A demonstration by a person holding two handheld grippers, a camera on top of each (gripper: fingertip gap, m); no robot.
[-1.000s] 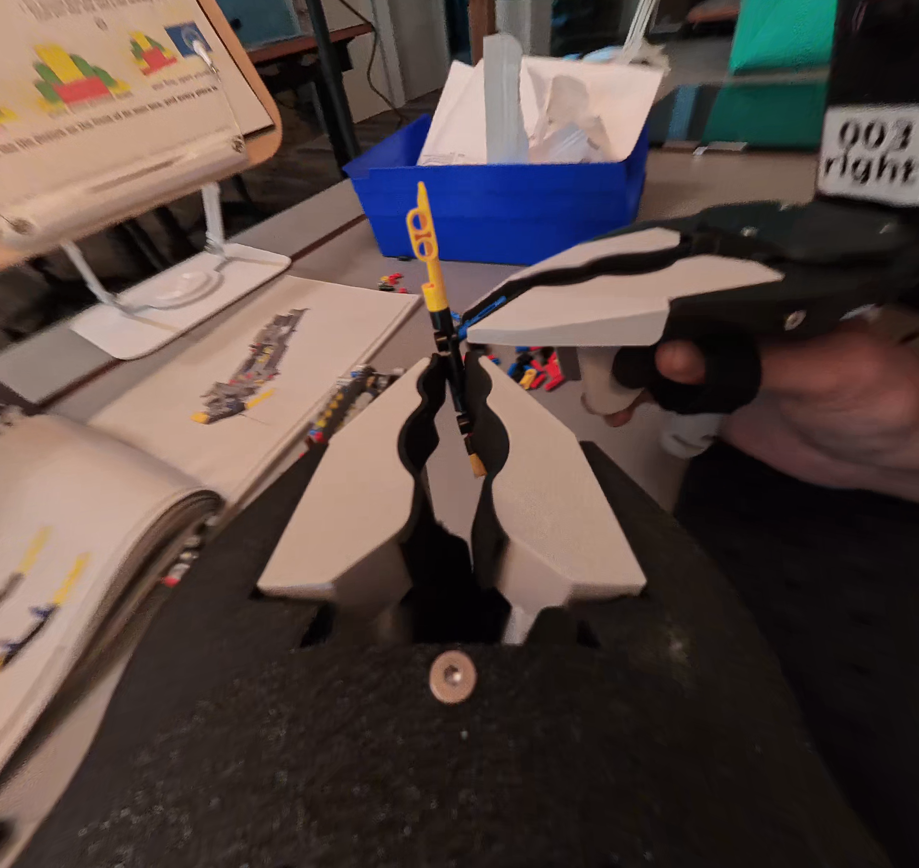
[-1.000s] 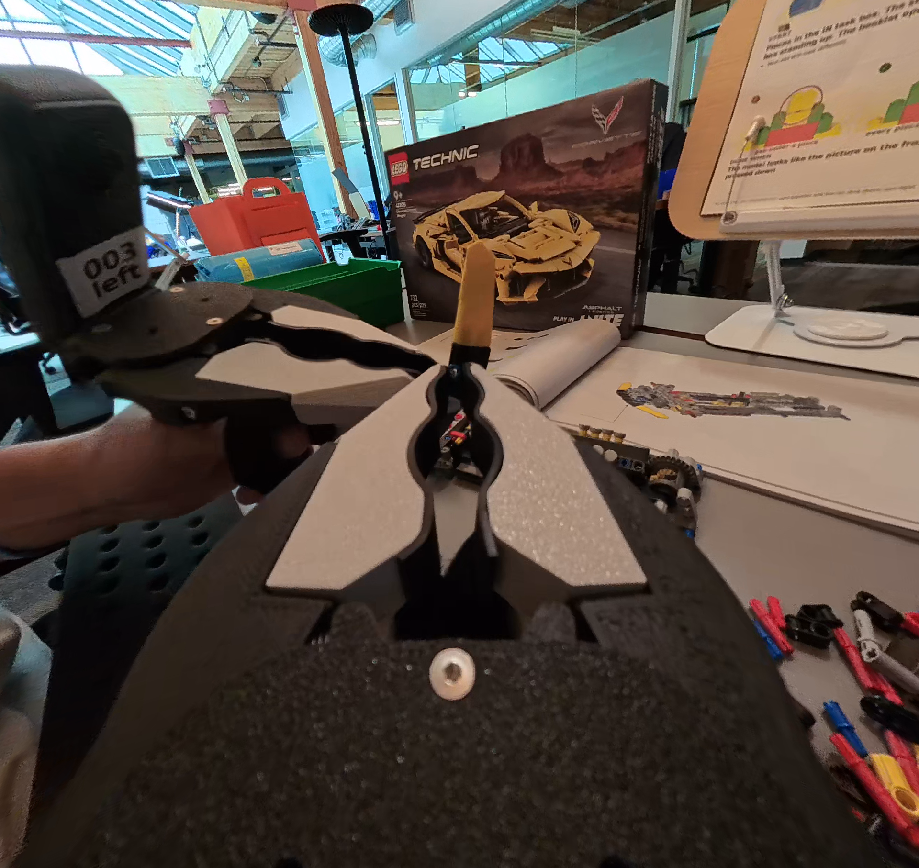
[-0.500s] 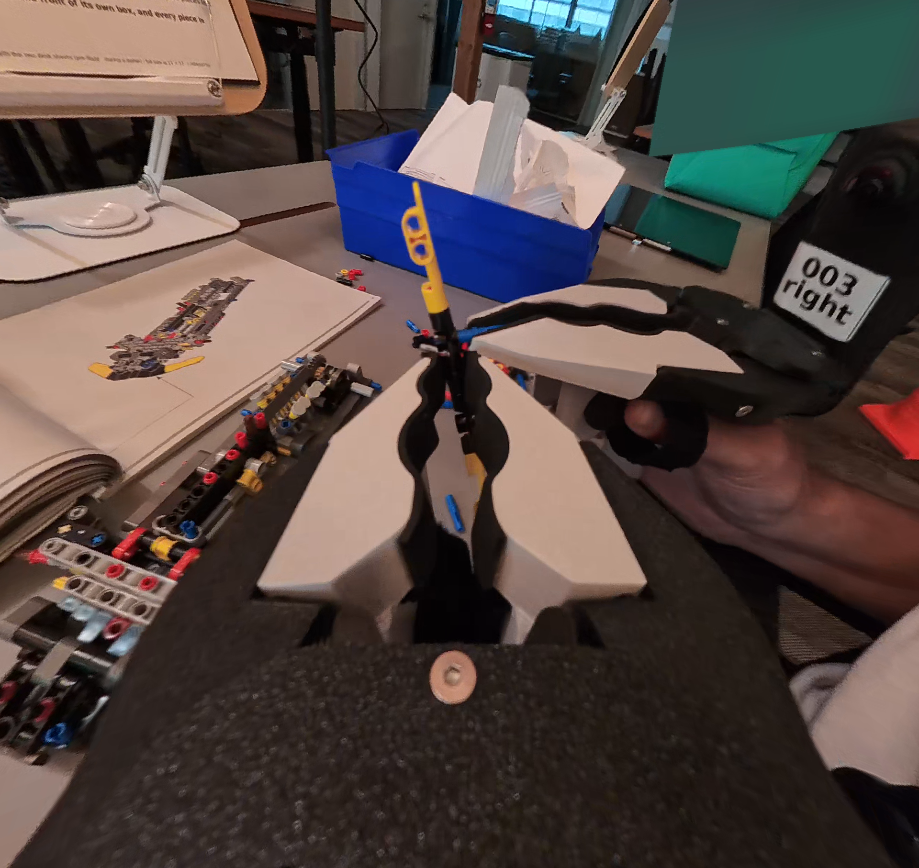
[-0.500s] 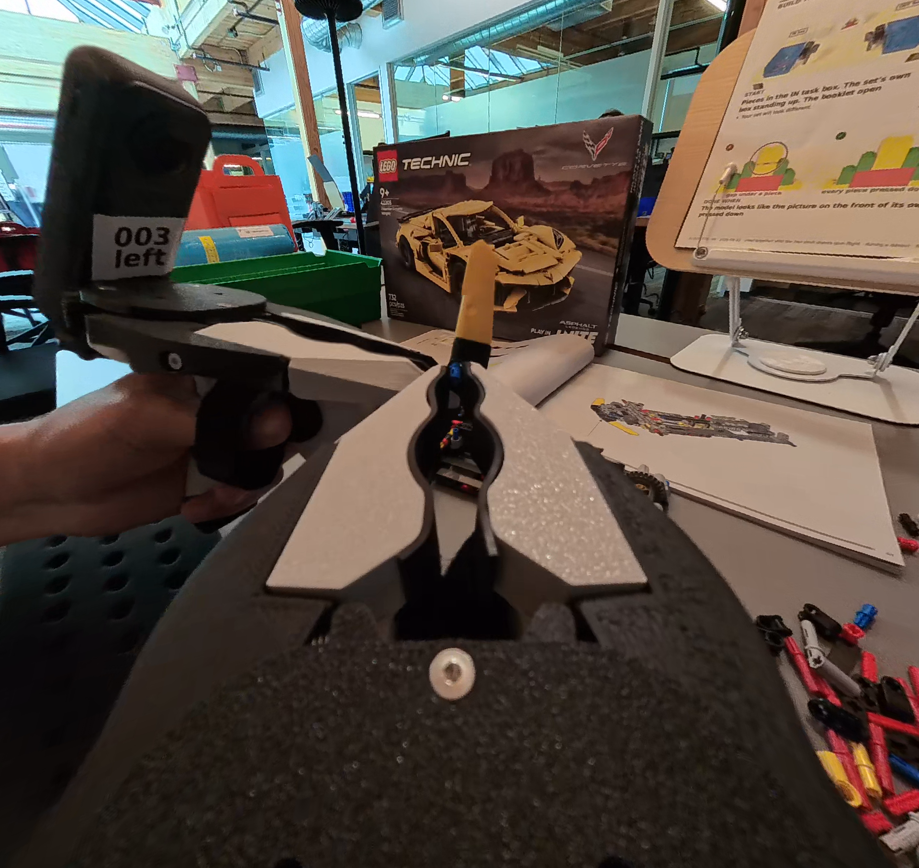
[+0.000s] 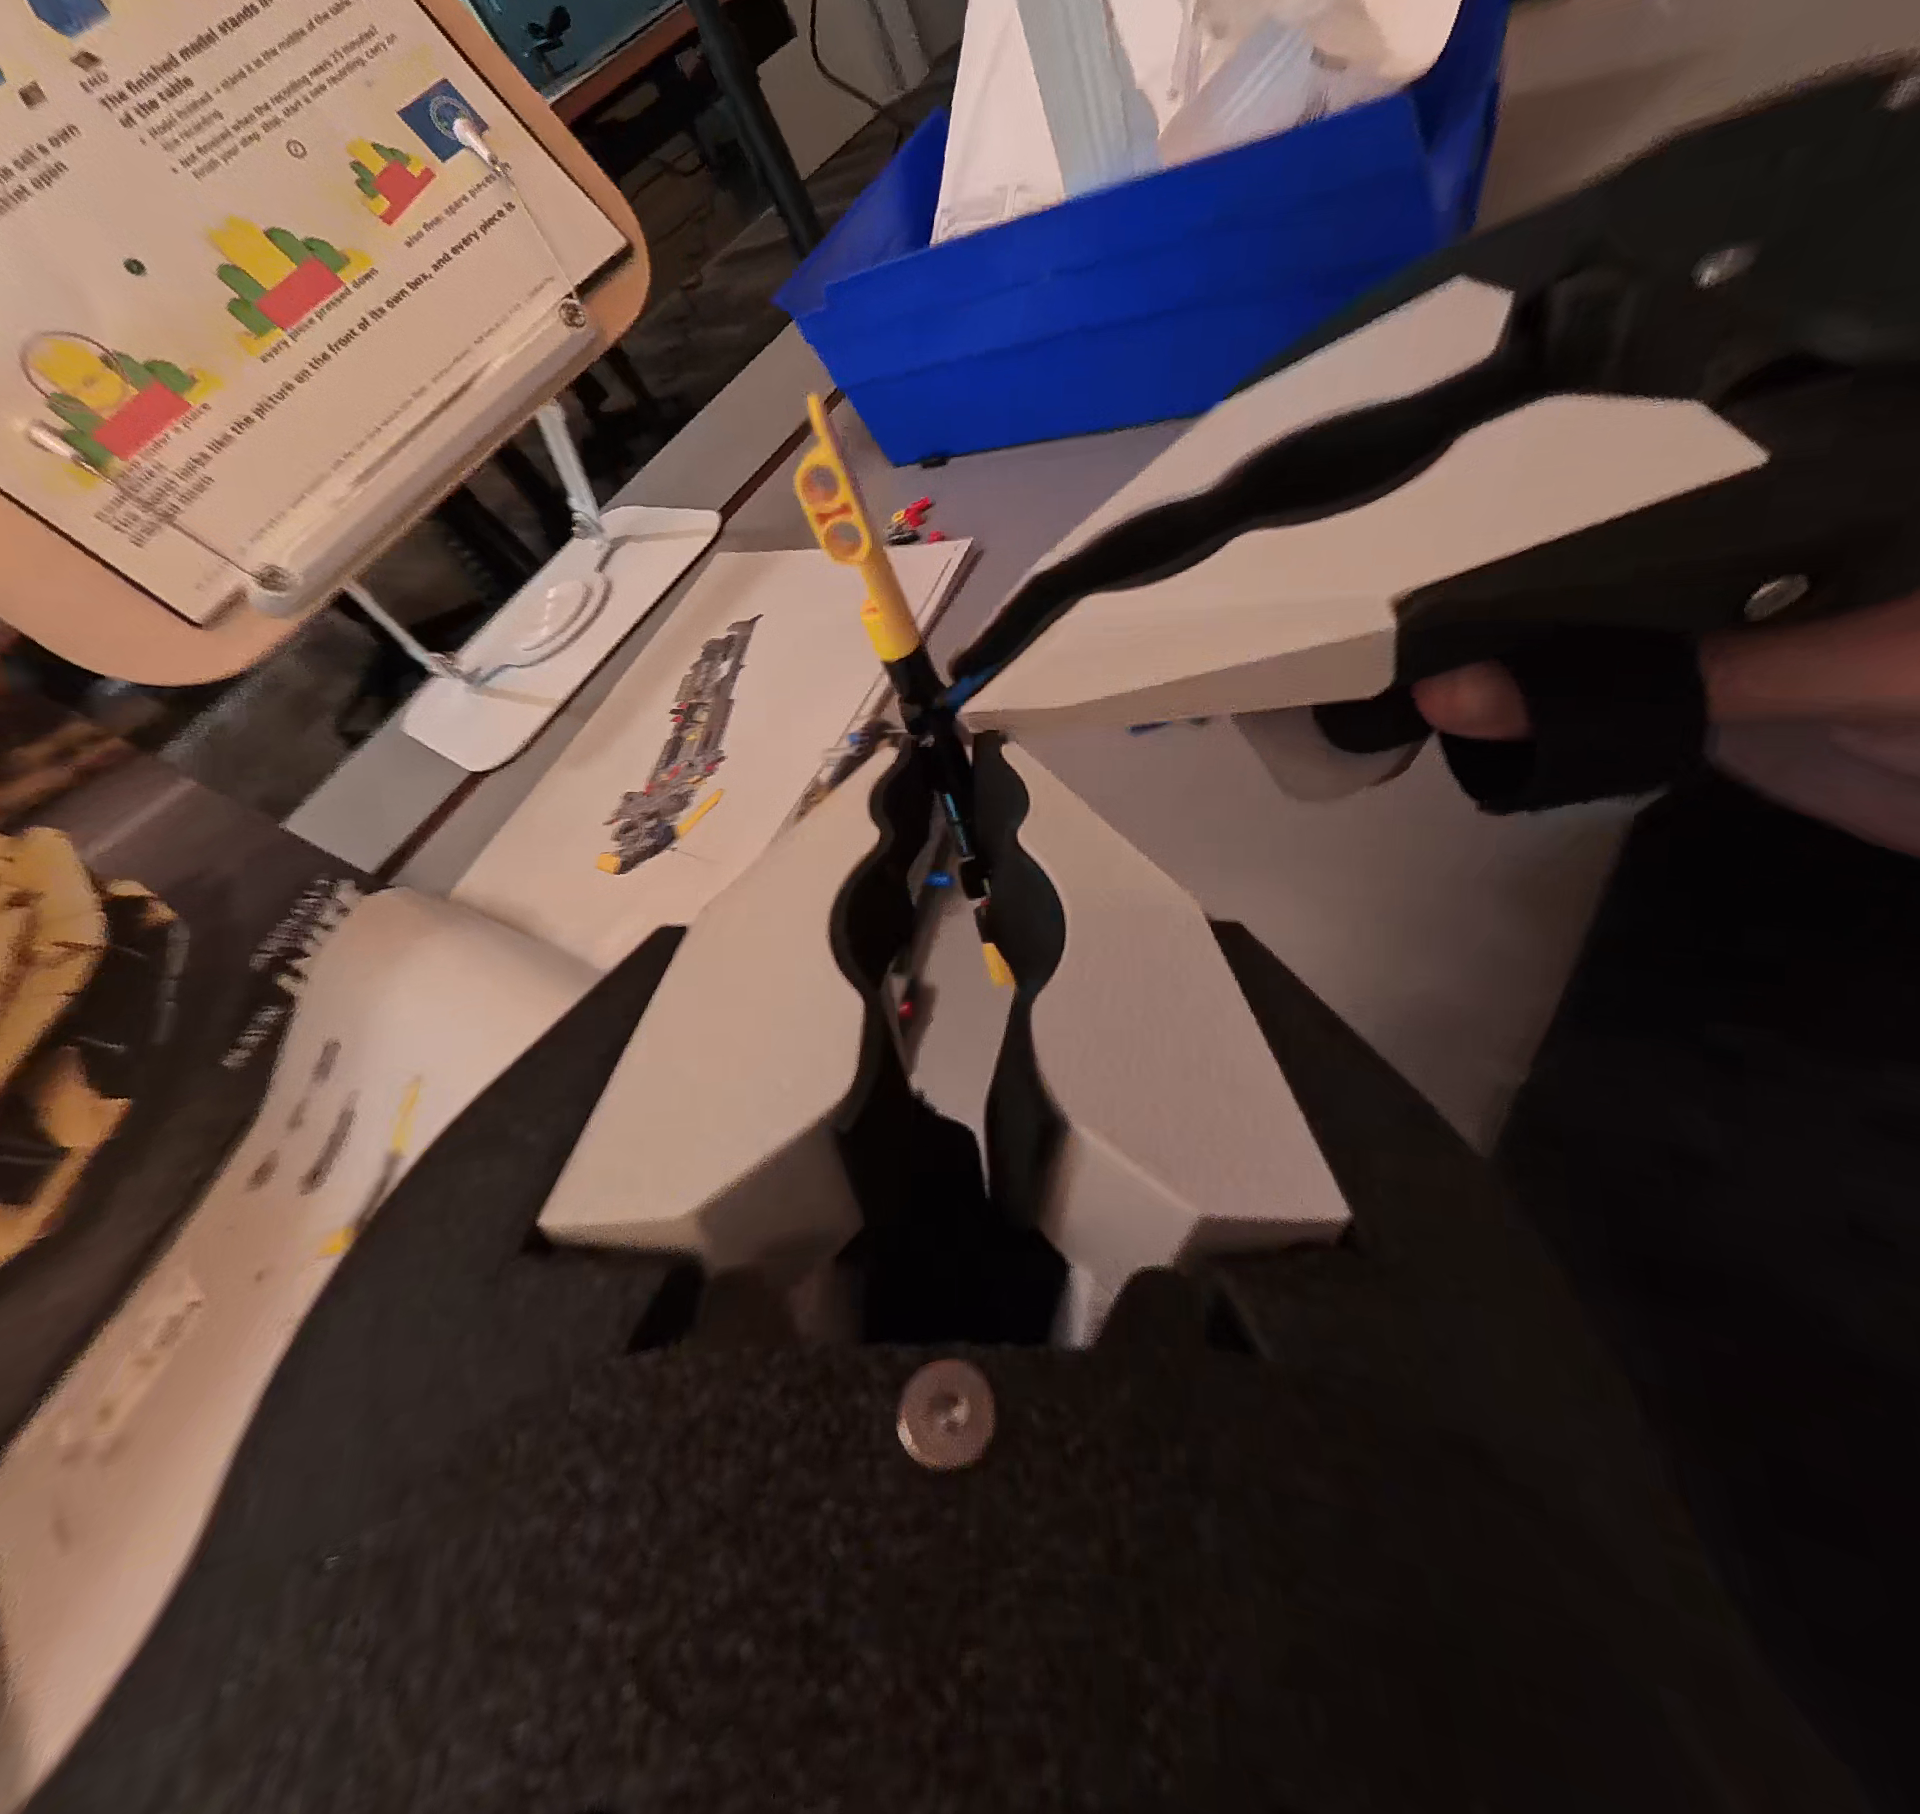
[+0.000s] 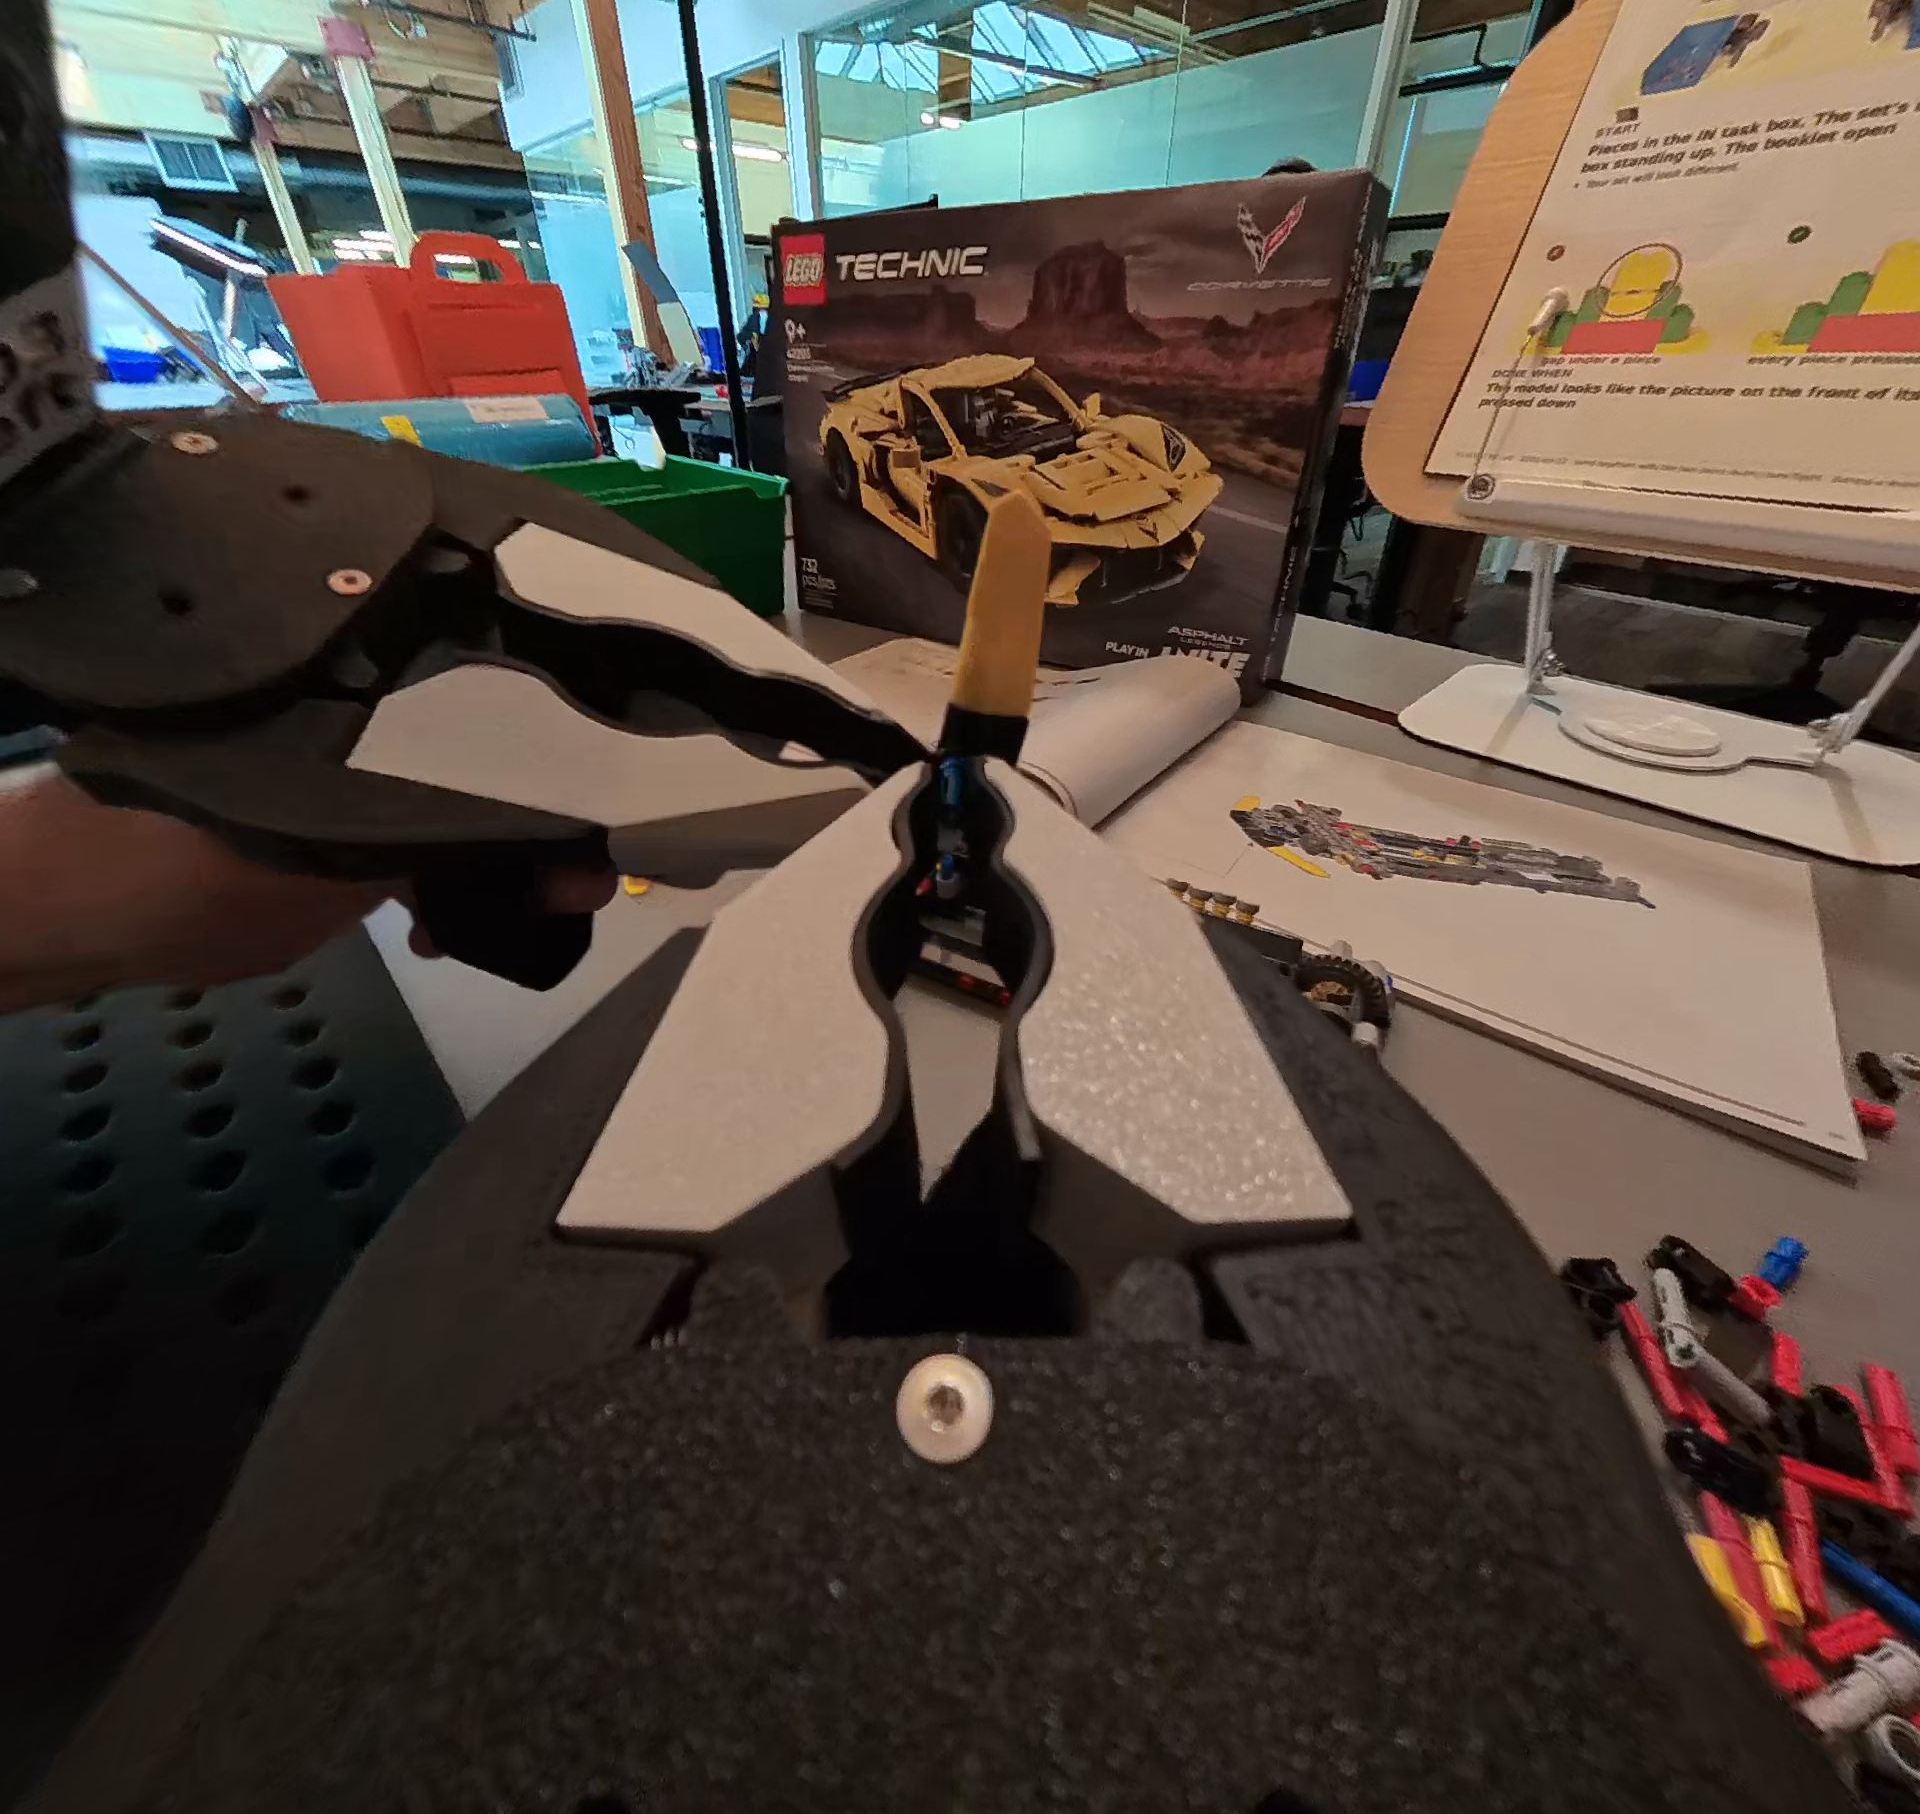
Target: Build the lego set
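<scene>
Lego parts sit in both of our grippers, held up in the air above the table. Our left gripper is clenched on a thin black-and-yellow assembly: a black rod runs up between the closed fingertips and ends in a flat yellow piece with two round holes, leaning slightly to the left. Our right gripper comes in from the side, its fingertips touching that rod just above the left gripper's tips. Its jaws are pressed together at the tip around something small and blue; we cannot tell from either view whether it grips a separate pin or the rod itself.

From the right wrist view the yellow piece stands upright just past our fingertips, seen edge-on, with a black collar beneath it.

Below, the instruction booklet lies open on the table, with a partly built chassis just beside its near edge. Loose pieces, red, black, yellow and blue, are scattered at the right. The set's box stands upright behind the booklet, a green bin to its left. A blue bin holding white bags sits farther off, and a printed sheet on a stand rises at the left.
</scene>
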